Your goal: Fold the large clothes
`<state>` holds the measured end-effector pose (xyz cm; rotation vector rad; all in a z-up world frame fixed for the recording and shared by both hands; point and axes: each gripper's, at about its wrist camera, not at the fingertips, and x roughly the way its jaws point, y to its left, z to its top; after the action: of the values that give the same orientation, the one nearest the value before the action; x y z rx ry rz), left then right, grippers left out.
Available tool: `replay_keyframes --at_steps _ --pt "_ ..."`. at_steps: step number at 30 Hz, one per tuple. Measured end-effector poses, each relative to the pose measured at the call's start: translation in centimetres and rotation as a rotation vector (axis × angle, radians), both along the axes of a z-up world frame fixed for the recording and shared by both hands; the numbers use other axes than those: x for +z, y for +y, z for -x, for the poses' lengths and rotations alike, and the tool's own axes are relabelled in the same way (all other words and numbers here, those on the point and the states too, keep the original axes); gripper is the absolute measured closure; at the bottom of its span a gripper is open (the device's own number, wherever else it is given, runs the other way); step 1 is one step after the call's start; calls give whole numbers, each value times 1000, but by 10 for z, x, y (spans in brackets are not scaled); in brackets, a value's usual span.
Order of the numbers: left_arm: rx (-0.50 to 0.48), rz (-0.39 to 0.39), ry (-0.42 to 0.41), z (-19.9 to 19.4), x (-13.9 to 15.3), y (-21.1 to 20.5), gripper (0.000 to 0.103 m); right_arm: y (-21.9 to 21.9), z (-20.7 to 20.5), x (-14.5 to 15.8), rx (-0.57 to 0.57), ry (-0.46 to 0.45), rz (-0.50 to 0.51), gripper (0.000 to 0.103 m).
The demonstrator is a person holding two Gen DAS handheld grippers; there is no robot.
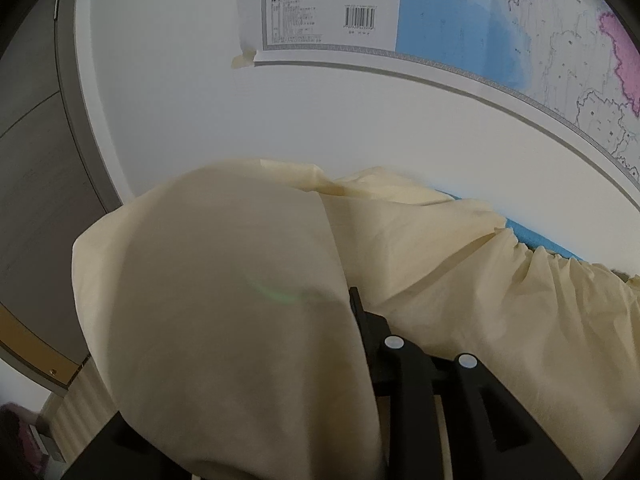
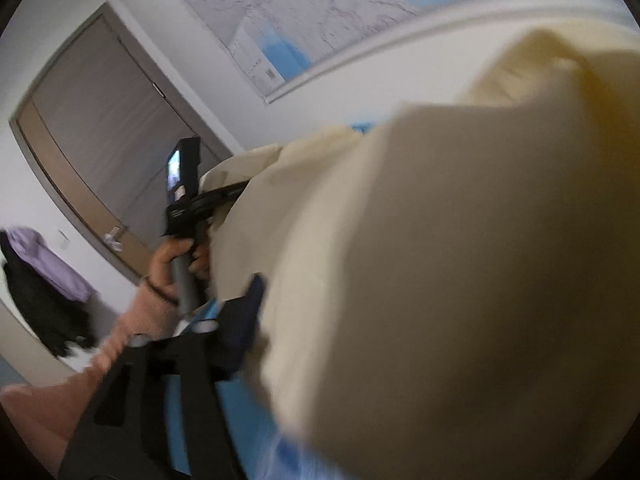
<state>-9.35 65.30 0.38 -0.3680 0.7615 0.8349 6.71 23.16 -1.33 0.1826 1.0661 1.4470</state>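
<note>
The cream cloth (image 1: 224, 300) is held up in the air in front of the wall map (image 1: 500, 40), draped over both claws. Left claw (image 1: 354, 300) is clamped on its edge; right claw (image 2: 256, 304) grips it too. Door (image 2: 100, 128) is off to the left

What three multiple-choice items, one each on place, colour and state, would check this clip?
1. Where is the map?
A. on the wall
B. on the floor
C. on the door

2. What colour is the garment?
A. red
B. cream
C. black

3. How is the left gripper?
A. open, clear of cloth
B. shut on the garment
C. out of view

Answers: 1 A, the map is taped to the wall. 2 B, the garment is cream. 3 B, the left gripper pinches a garment edge in the right wrist view.
</note>
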Motion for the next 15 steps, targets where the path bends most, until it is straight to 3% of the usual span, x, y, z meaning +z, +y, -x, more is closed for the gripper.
replay_keyframes --at_steps 7,10,11,13,15 --pt "20 -7 -33 2 9 17 83 -67 -30 -26 -133 173 -45 27" --pt "30 -17 -54 1 13 21 82 -65 -25 -35 -129 165 -57 48" --pt "28 -35 -8 -5 5 20 80 -62 -20 -36 -123 132 -57 59" --pt "29 -49 63 -10 -11 17 76 -53 -17 -45 -95 140 -29 68" --pt "41 -8 69 -6 -22 20 70 -48 -15 -54 -72 148 31 69"
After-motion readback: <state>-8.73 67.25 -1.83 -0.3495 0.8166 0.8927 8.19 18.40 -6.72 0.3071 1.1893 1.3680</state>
